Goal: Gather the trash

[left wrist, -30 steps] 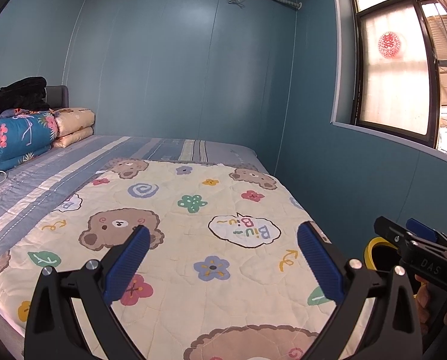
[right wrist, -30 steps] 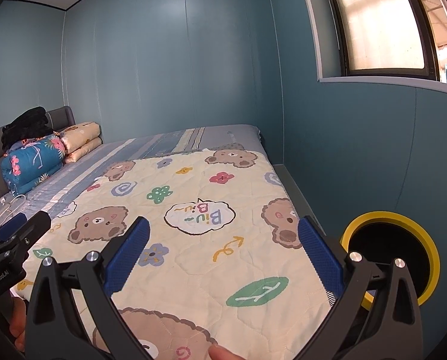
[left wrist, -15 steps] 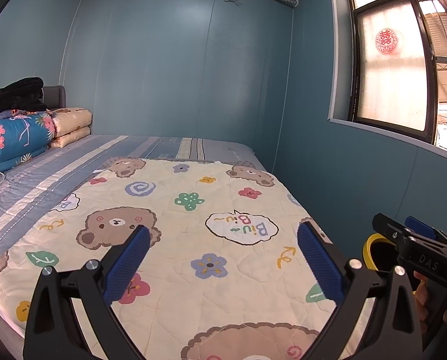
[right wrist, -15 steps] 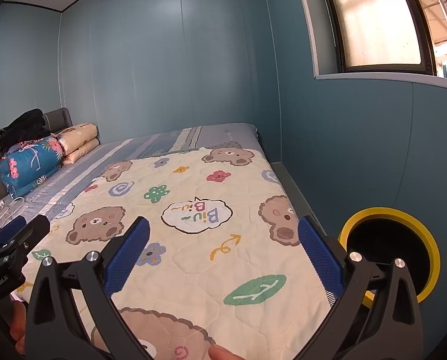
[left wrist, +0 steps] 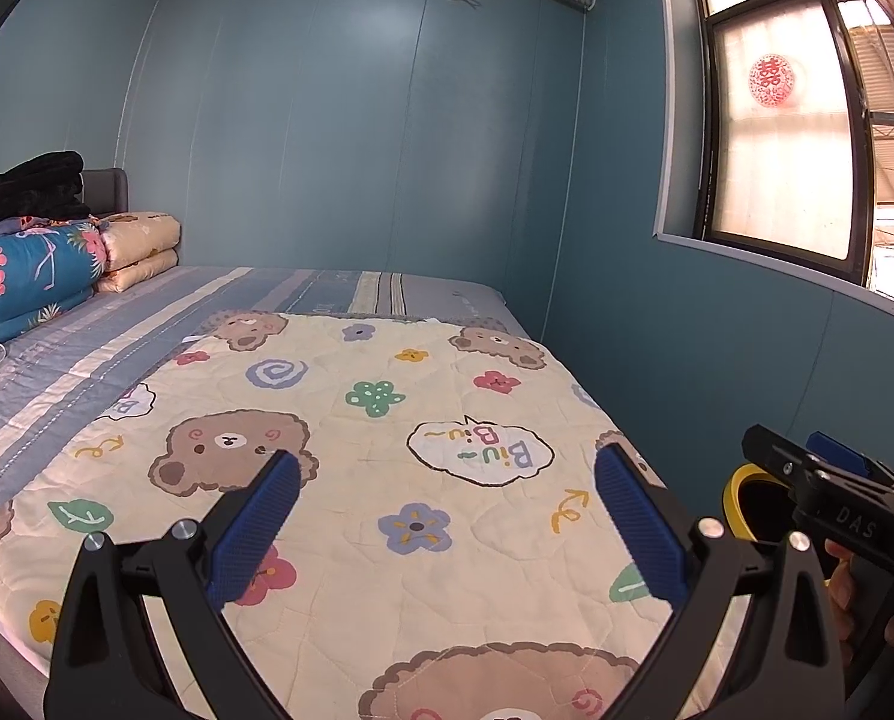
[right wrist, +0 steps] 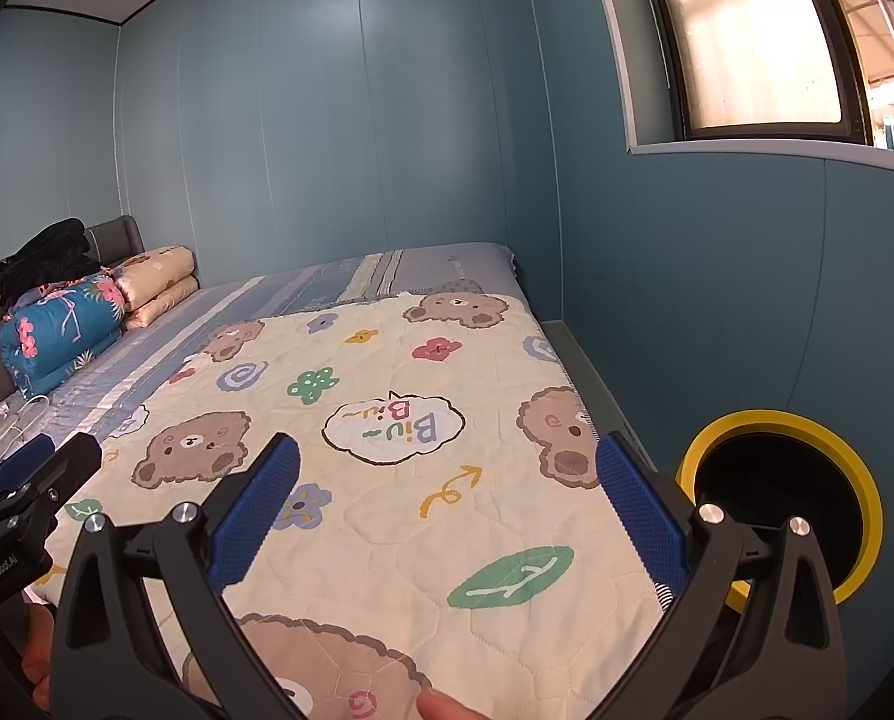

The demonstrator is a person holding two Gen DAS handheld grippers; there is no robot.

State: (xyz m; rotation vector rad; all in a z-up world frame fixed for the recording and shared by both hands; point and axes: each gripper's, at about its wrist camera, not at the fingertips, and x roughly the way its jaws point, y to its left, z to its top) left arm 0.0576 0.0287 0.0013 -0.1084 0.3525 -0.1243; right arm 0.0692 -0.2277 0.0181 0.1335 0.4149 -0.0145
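A round bin with a yellow rim and a black inside stands on the floor to the right of the bed, against the blue wall; its rim also peeks out in the left wrist view. My left gripper hovers open over the cartoon bear quilt, nothing between its blue pads. My right gripper is open too, above the quilt's right part, with the bin just right of its right finger. No loose trash shows on the bed.
Folded quilts and a black garment are piled at the bed's head on the left. A white cable lies on the striped sheet. The blue wall and a window close in on the right.
Both grippers have drifted slightly; the left view has shifted a little so the bedding pile sits further left. Both stay open.
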